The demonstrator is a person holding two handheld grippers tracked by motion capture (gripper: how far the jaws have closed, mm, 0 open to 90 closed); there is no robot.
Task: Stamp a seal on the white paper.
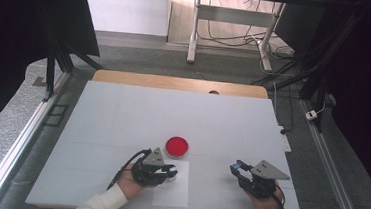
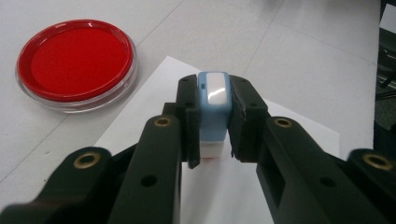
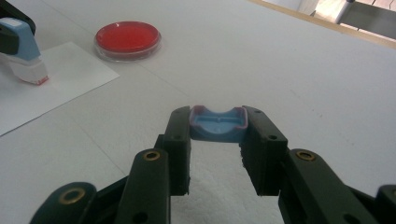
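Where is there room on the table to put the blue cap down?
The widest bare patch is the table beyond the red ink pad. Another lies between the paper and the right hand-held gripper holding the cap. It's crowded near the left hand-held gripper and its stamp.

high view: above the near edge, facing forward and down on the whole surface (image 1: 123, 109) | left gripper view: close, low along its jaws | right gripper view: same, low | all share red dish (image 1: 176, 146) and paper sheet (image 1: 179, 194)
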